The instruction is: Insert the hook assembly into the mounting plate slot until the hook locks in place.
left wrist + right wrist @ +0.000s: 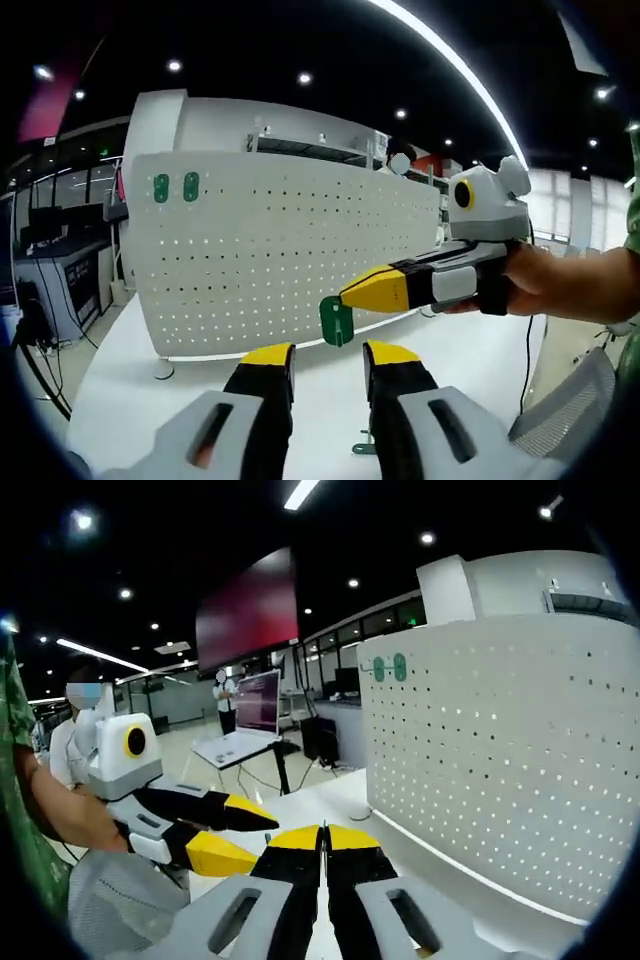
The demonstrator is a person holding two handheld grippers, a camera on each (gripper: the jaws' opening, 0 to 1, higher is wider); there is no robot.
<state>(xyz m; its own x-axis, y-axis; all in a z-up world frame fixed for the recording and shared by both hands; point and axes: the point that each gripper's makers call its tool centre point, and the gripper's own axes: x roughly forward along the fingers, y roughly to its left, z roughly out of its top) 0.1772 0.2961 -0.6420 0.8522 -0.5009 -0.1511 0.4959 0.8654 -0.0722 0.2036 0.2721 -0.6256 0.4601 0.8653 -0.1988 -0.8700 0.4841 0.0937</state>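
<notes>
A white perforated mounting plate point(280, 250) stands upright on the white table point(150, 400), with two green hooks point(175, 187) set in its upper left corner. My right gripper point(345, 293) comes in from the right, held by a hand, and is shut on a green hook point(336, 320) that hangs in front of the plate's lower edge. My left gripper point(330, 354) is open and empty just below that hook. In the right gripper view the plate point(500, 760) and its two hooks point(389, 667) are at right. There my right gripper point(325, 832) has its jaws pressed together, and the open left gripper point(255, 840) is at left.
A small green piece point(365, 445) lies on the table by my left gripper's right jaw. A mesh chair back point(570, 410) is at lower right. Desks with monitors point(60, 260) stand left of the table. In the background a person point(228, 695) stands beside a screen on a stand point(258, 705).
</notes>
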